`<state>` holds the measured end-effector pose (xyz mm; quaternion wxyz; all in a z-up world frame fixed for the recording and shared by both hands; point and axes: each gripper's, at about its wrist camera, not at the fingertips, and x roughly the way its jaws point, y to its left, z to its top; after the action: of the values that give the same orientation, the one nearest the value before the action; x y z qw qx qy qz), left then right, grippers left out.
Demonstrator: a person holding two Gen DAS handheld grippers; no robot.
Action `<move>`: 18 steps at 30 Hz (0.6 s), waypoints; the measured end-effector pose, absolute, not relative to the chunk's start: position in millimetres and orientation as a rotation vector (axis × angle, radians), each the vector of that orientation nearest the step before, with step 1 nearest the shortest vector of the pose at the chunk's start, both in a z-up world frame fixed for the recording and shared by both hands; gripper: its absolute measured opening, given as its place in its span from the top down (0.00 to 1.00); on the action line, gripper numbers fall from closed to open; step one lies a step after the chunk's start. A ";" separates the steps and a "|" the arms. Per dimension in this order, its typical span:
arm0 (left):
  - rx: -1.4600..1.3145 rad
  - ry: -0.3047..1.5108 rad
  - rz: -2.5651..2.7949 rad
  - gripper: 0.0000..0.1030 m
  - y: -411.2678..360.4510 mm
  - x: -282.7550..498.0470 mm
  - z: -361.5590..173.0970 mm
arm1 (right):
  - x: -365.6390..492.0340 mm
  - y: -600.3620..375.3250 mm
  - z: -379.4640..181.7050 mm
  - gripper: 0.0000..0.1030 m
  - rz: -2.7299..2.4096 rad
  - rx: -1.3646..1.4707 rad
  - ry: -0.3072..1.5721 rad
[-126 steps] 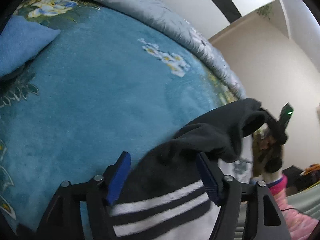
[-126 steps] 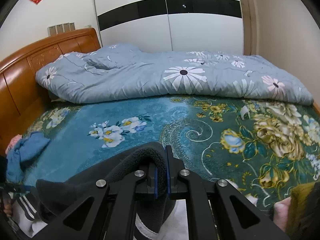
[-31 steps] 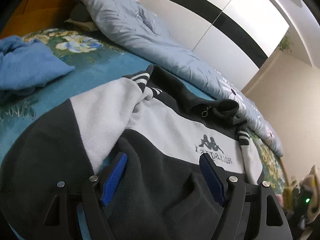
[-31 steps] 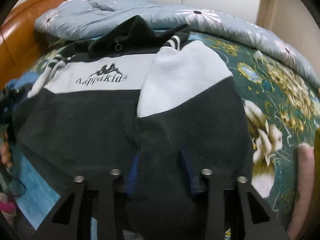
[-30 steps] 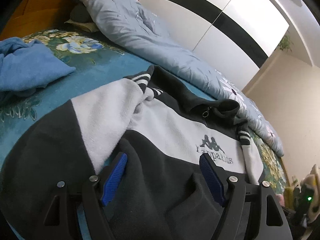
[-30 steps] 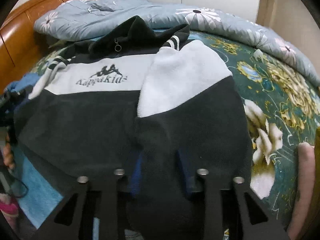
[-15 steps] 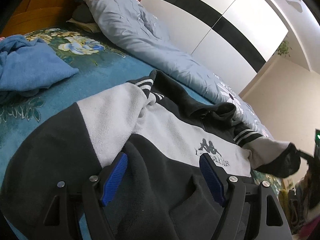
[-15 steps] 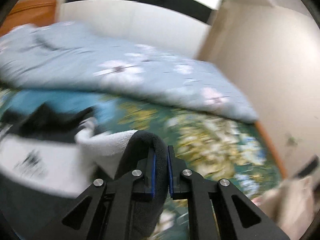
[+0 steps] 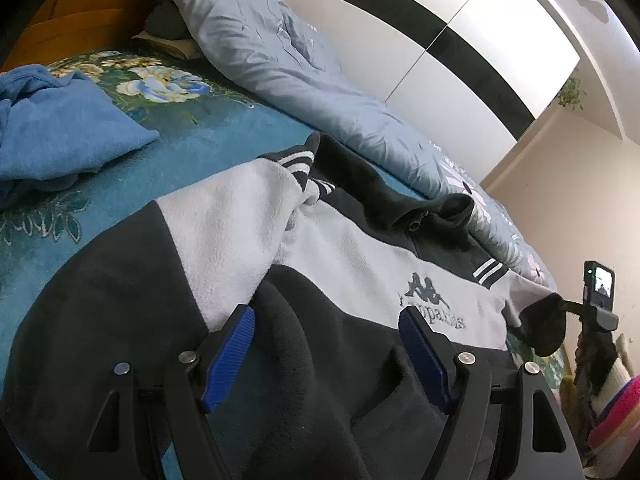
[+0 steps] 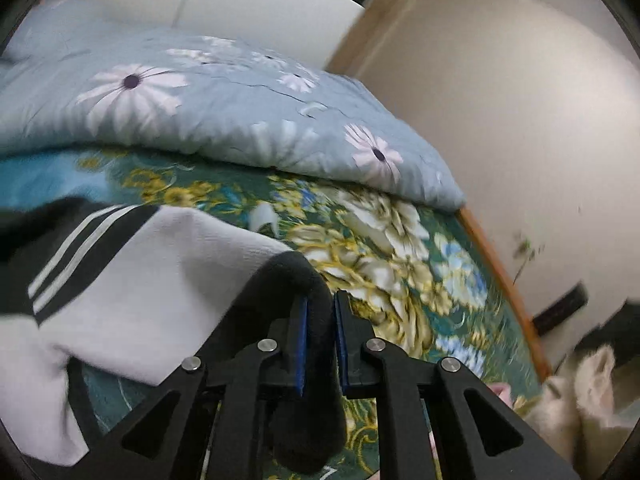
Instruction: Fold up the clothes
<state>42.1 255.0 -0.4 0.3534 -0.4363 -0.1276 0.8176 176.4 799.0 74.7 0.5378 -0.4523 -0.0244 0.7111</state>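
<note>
The black-and-white fleece sweatshirt (image 9: pixel 360 264) is spread chest-up on the bed (image 9: pixel 224 140), logo showing. Its dark sleeve cuff (image 10: pixel 308 280) is clamped between the pads of the right gripper (image 10: pixel 320 320), whose jaws have just been easing slightly apart yet are pressed on the cloth, so that the sleeve is drawn out sideways, probably ahead of a fold. The left gripper (image 9: pixel 326 352) is held spread wide above the hem, grasping nothing. A crumpled blue garment (image 9: pixel 60 136) is parked well apart.

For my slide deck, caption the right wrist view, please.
Right hand-held gripper shut on the sweatshirt's black sleeve cuff, lifted above the floral bedspread.
</note>
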 end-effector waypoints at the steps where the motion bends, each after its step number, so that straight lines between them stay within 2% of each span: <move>1: -1.136 -0.326 2.109 0.24 256.3 41.7 -2.1 | 174.0 791.6 76.4 0.83 1.704 -1.066 -0.103; 2: -1.144 -0.323 2.103 0.24 257.6 41.1 -4.0 | 172.4 784.7 80.0 0.77 1.711 -1.049 -0.143; 4: -1.142 -0.313 2.110 0.24 258.1 41.1 -5.5 | 173.5 771.9 94.9 0.32 1.742 -0.978 -0.186; 5: -1.137 -0.309 2.115 0.24 257.7 41.2 -5.6 | 177.2 763.8 105.4 0.26 1.775 -0.926 -0.183; 7: -1.126 -0.304 2.129 0.24 255.6 41.6 -4.0 | 188.1 744.6 126.6 0.23 1.858 -0.818 -0.139; 10: -1.101 -0.297 2.145 0.24 247.0 45.7 5.9 | 215.4 701.7 130.8 0.17 2.138 -0.731 0.083; 12: -1.080 -0.276 2.155 0.24 237.4 51.1 16.0 | 228.3 676.4 110.1 0.11 2.287 -0.761 0.232; 14: -1.059 -0.203 2.184 0.24 225.1 59.9 26.1 | 236.3 652.1 81.2 0.10 2.373 -0.829 0.336; 18: -1.078 0.001 2.259 0.20 206.6 71.8 25.0 | 247.5 617.3 40.2 0.03 2.398 -0.821 0.449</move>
<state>71.8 206.6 25.0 0.3137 -0.4089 0.0004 0.8570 247.5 617.3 40.2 0.2798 -0.3061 0.1676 0.8944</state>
